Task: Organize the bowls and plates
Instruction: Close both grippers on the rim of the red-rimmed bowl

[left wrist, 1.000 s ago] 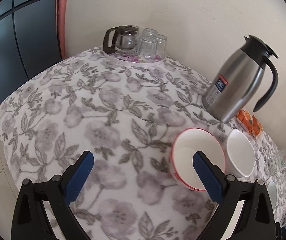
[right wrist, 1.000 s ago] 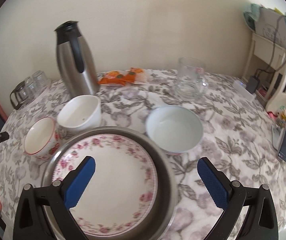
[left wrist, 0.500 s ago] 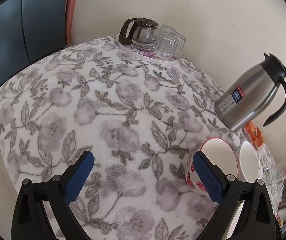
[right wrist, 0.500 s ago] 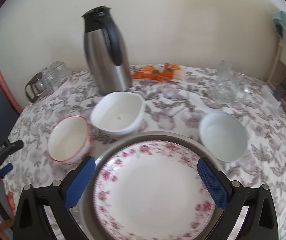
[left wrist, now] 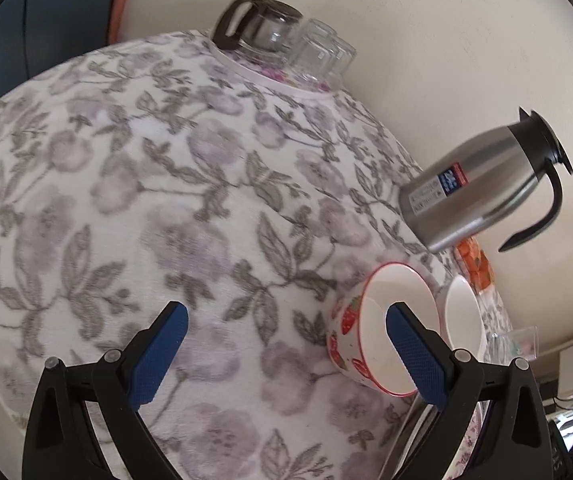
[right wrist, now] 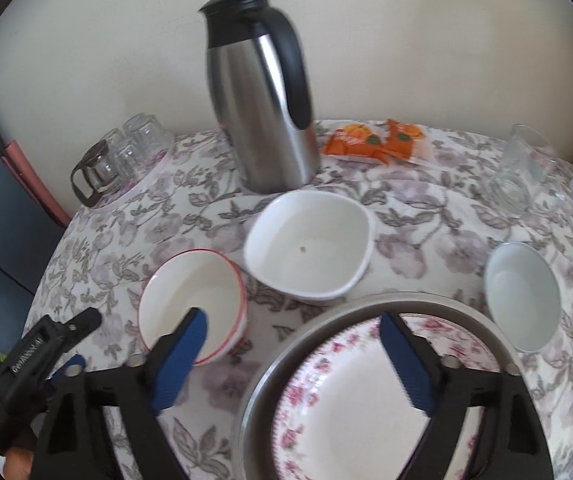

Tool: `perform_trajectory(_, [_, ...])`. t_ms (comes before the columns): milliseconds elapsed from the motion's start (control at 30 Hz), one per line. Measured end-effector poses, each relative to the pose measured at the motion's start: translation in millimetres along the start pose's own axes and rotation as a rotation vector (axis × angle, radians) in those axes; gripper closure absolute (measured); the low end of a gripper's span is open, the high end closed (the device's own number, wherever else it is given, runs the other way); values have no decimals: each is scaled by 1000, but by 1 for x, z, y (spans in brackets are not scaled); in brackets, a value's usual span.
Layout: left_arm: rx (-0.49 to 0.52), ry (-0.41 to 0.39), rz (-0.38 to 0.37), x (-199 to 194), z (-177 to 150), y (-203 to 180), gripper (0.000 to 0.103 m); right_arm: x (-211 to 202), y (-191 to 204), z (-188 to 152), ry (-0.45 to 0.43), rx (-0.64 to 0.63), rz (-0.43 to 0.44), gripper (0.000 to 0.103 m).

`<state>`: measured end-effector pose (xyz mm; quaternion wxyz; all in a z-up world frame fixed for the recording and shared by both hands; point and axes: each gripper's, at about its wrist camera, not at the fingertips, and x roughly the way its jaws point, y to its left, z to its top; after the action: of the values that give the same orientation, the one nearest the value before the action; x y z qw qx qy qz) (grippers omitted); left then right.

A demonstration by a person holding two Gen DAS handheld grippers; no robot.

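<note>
Bowls and plates sit on a table with a grey flowery cloth point(right wrist: 190, 208). Only the right wrist view shows them all: a small white bowl with a red rim point(right wrist: 190, 304), a big white squarish bowl point(right wrist: 308, 242) just beside it, a small plain white round bowl point(right wrist: 522, 296) off to the right, and a white plate with pink flowers point(right wrist: 350, 408) lying inside a grey metal dish point(right wrist: 366, 304). The left wrist view shows something the other does not: red strawberries painted on the side of the red-rimmed bowl point(left wrist: 390, 320).

A tall shiny steel jug with a black handle point(right wrist: 266, 100) stands behind the bowls. Its label point(left wrist: 440, 190) shows in the left view, but the writing is too small to read. Orange snack packets point(right wrist: 374, 142) lie near it.

The left gripper point(left wrist: 286, 354) is wide open and holds nothing. Its right finger is in front of the red-rimmed bowl; I cannot tell if it touches. The right gripper point(right wrist: 294, 354) is wide open too, holding nothing. The near edge of the metal dish lies between its fingers, and the red-rimmed bowl is behind its left finger.
</note>
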<state>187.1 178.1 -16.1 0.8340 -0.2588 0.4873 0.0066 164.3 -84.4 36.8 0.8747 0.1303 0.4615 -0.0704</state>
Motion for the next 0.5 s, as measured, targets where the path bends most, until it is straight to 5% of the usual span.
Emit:
perform_trajectory(267, [28, 40, -48, 20, -5, -14, 10, 36, 21, -1, 84, -31, 25, 54])
perform_trajectory(500, [60, 75, -79, 38, -8, -26, 36, 61, 31, -2, 125, -41, 43, 72])
